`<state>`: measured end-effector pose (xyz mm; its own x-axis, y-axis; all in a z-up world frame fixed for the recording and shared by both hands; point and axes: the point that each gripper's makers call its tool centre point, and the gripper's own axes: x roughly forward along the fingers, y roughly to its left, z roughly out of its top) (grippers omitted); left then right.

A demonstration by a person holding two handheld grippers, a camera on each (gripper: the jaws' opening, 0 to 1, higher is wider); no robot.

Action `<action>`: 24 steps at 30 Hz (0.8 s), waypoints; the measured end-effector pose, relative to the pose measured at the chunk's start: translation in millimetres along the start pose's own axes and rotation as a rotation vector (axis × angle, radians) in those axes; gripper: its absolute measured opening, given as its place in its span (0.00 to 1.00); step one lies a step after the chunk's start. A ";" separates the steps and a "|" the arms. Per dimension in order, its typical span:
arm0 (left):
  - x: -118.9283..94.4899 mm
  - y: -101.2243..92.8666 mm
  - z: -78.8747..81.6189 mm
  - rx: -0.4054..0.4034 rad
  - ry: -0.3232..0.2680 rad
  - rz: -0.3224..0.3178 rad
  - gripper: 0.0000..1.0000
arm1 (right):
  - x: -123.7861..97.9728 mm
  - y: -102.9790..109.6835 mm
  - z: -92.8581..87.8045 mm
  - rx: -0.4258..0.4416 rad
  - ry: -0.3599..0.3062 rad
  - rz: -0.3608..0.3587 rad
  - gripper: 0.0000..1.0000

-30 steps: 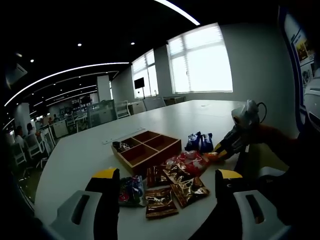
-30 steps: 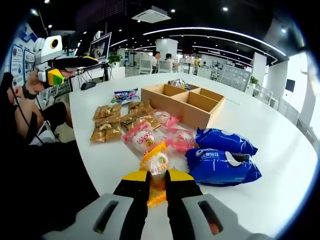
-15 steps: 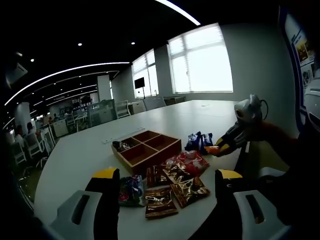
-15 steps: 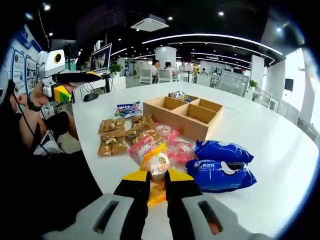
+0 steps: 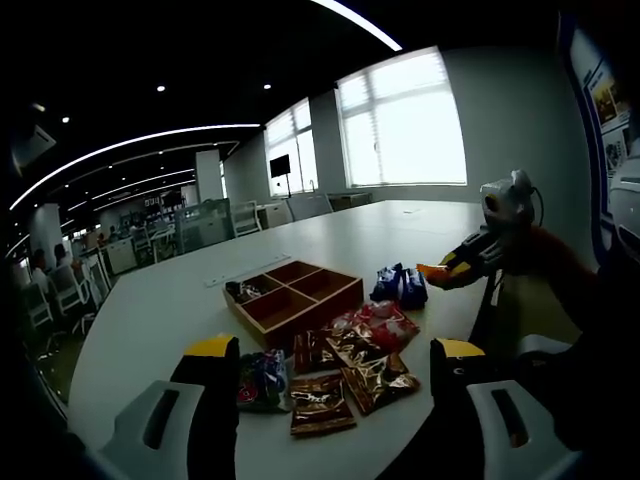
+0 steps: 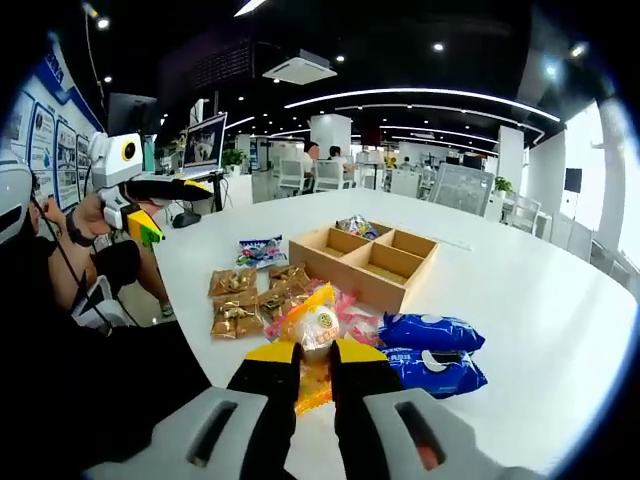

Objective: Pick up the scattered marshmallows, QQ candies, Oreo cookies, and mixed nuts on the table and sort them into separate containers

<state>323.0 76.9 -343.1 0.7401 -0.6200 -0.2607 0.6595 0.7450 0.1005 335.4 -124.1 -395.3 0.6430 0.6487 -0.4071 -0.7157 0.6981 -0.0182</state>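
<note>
The room was a large open-plan office. A broad white table (image 5: 330, 235) extended ahead of the left gripper toward a bright window (image 5: 402, 120) in a pale wall. Curved light strips (image 5: 130, 145) crossed the dark ceiling. Ahead of the right gripper stood white chairs (image 6: 325, 174), a ceiling air unit (image 6: 298, 68) and, left, wall posters (image 6: 45, 135).

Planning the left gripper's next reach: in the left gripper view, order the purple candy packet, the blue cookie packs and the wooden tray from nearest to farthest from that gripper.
1. Purple candy packet, just ahead of the left gripper, beside its left finger.
2. Wooden tray, mid-table, beyond the brown and red packets.
3. Blue cookie packs, right of the tray, slightly farther; close to the tray's far corner.
</note>
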 end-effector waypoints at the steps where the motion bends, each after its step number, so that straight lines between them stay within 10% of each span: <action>1: -0.2 0.2 -0.3 -0.001 0.001 0.001 0.82 | -1.2 -0.5 0.8 -0.001 -0.002 -0.002 0.08; 24: 1.2 -0.4 1.3 0.000 0.001 -0.003 0.82 | -15.7 1.4 27.3 -0.013 -0.067 -0.010 0.08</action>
<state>323.8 75.5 -342.1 0.7378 -0.6219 -0.2623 0.6618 0.7430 0.1001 331.7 -125.0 -364.0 0.6670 0.6607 -0.3443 -0.7122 0.7012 -0.0342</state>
